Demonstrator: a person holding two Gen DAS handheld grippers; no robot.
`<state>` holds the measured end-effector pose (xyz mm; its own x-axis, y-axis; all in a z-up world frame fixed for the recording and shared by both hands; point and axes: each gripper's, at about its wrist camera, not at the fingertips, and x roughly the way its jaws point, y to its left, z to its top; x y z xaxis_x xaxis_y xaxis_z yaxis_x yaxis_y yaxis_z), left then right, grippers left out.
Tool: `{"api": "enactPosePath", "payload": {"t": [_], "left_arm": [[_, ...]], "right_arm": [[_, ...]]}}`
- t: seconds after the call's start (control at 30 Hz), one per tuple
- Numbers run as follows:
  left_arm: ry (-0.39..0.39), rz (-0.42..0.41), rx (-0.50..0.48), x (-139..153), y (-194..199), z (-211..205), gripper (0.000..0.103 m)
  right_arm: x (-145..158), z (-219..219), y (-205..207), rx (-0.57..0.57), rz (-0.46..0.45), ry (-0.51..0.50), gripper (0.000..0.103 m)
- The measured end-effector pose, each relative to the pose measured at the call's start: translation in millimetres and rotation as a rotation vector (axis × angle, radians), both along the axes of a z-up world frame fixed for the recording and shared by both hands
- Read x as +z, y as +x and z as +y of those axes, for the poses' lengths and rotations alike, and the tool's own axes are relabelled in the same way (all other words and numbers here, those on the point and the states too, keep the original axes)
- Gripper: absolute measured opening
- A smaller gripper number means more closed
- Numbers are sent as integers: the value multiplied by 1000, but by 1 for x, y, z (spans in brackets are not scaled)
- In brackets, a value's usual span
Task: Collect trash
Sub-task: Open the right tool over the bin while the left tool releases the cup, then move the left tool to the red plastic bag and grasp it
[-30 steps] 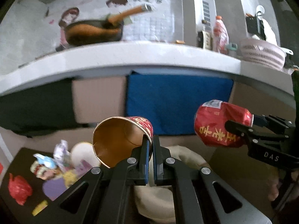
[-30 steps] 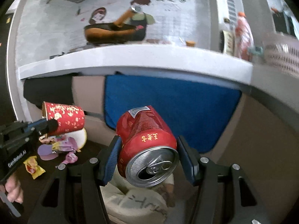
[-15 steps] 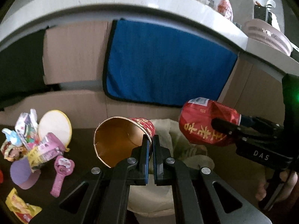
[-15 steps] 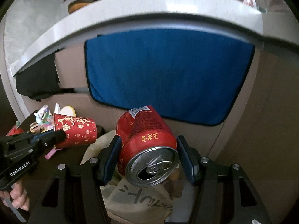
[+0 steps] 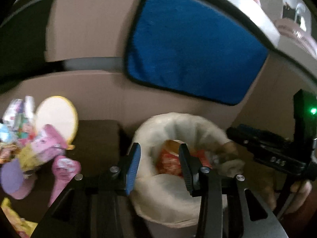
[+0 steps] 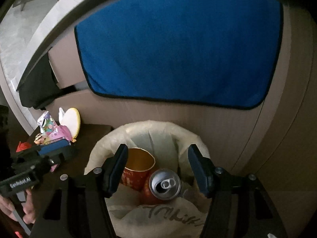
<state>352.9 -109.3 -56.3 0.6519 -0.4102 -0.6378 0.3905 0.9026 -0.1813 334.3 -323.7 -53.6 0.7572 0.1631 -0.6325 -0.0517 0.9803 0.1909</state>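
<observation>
A bin lined with a pale plastic bag (image 6: 150,130) stands below both grippers; it also shows in the left wrist view (image 5: 178,123). Inside it lie a red paper cup (image 6: 136,170) and a red drink can (image 6: 164,184), both upright. In the left wrist view the cup (image 5: 168,160) shows as a red blur in the bag. My right gripper (image 6: 157,168) is open and empty above the bin. My left gripper (image 5: 160,164) is open and empty above the bin's left side. The left gripper also appears at the left of the right wrist view (image 6: 53,148).
A pile of wrappers and small packets (image 5: 29,138) with a round yellow-rimmed lid (image 5: 57,117) lies on a dark low table (image 5: 95,136) left of the bin. A blue cloth (image 6: 178,45) hangs on the cabinet front behind. A white countertop runs above.
Both grippers opened over the bin: the left let go of the paper cup and the right let go of the can. Both now lie in the bag. Both views tilted further down.
</observation>
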Motion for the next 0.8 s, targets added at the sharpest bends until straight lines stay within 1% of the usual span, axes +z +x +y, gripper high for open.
{"api": "enactPosePath", "payload": {"t": [0.03,0.1,0.23,0.37,0.47,0.6,0.73,0.8], "left_arm": [[26,-17,17,0,-4,1,41],[50,-29,34,-3,-9,5,41],[39,-1,61,-9,-17,28,41],[47,2,106,-9,-23,66,41],[58,1,151,-5,-31,99,41],[61,-6,227,-1,-43,146,41],[61,-24,301,4,-63,196,41],[68,-35,335,4,-72,218,41]], "right_arm": [[-3,2,0,3,5,-3,60],[-7,8,-2,2,6,-21,60],[-7,23,-14,-7,-12,-70,60],[1,45,-29,9,-39,-98,60],[9,69,-41,42,-55,-121,60],[19,101,-46,98,-64,-113,60],[27,139,-50,129,-91,-133,60],[29,164,-52,167,-103,-123,60]]}}
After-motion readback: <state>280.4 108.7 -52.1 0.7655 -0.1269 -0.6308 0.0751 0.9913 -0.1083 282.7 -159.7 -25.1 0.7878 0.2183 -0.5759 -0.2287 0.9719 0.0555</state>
